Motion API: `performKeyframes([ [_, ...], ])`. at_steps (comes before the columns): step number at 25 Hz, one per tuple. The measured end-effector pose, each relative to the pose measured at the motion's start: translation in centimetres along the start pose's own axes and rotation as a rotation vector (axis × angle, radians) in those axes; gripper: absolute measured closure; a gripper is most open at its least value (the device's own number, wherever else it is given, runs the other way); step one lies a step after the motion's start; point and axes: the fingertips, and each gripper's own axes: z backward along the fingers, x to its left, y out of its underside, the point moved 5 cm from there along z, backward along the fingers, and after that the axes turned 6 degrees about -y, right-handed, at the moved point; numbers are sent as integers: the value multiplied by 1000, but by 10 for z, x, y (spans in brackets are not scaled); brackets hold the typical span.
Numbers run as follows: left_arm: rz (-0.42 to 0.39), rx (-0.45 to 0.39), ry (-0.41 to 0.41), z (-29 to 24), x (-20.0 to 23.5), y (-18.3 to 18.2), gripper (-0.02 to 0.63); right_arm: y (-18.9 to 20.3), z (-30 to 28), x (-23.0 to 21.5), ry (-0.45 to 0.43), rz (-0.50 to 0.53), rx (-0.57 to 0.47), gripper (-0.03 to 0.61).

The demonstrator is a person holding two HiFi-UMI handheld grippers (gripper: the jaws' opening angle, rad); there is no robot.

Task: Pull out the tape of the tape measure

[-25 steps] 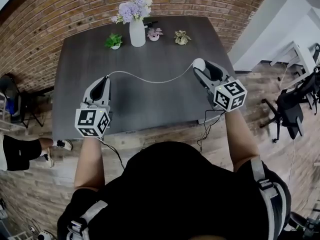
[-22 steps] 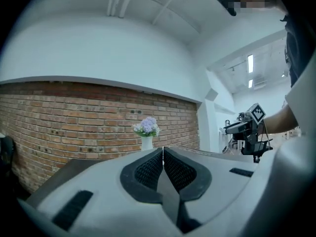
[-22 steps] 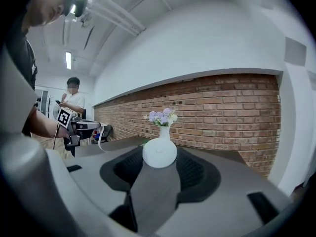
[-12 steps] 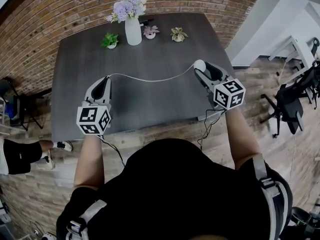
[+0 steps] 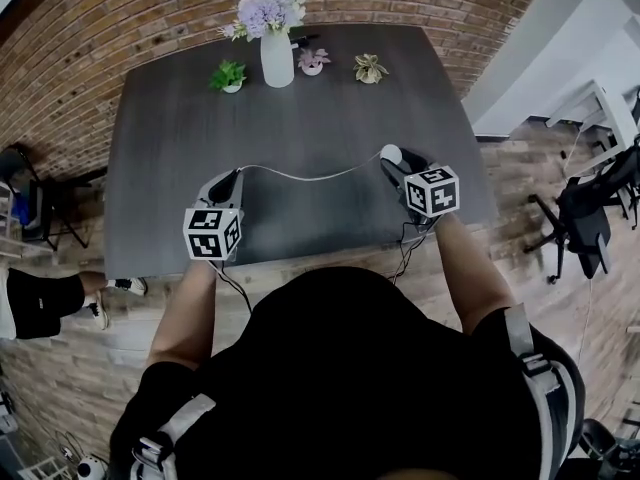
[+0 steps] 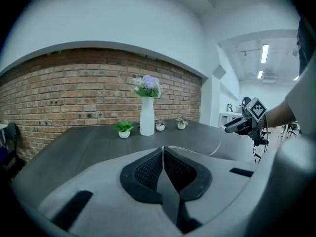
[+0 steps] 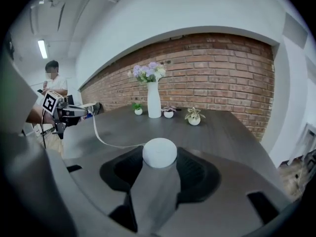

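Dark grey table [image 5: 300, 108] pushed up against a brick wall [image 5: 120, 28], wood floor [image 5: 90, 368] all around. Round white tape measure case [image 5: 390, 153] over the front right part of the table, clamped in the right gripper [image 5: 392, 160], jaws spread wide and pressing on both sides of it. Pale tape [image 5: 300, 176] already pulled out a fair way, sagging in a shallow curve from the case across to the left gripper [image 5: 237, 174]. Left jaws pinched tight on the tape's end, no gap between the pads, just the thin strip poking out at the tips. Both grippers near the table's front edge, well apart, marker cubes [image 5: 212, 233] facing up.

Further back, by the wall end of the table: tall white vase [image 5: 276, 60] with purple flowers, small green plant [image 5: 229, 76] just left of it, little pink-flowered pot [image 5: 312, 63] just right, then a pale spiky plant [image 5: 370, 68] a bit further right.

Off the table: black chair [image 5: 585, 218] on the right, somebody's leg and sneaker [image 5: 60, 298] on the left.
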Motion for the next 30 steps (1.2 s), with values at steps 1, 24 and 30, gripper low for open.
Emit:
performKeyframes([
  [1,6,12,-2,-4,0,4,598,5,-6,0,0,4,24,367],
  [24,130,-13,-141,-14,36,5,540,0,-24,-28,78,-31,-13,465],
  [30,159,-161,-125,5,32,-37,604,-32,0,-24,130,-6,-182,581],
])
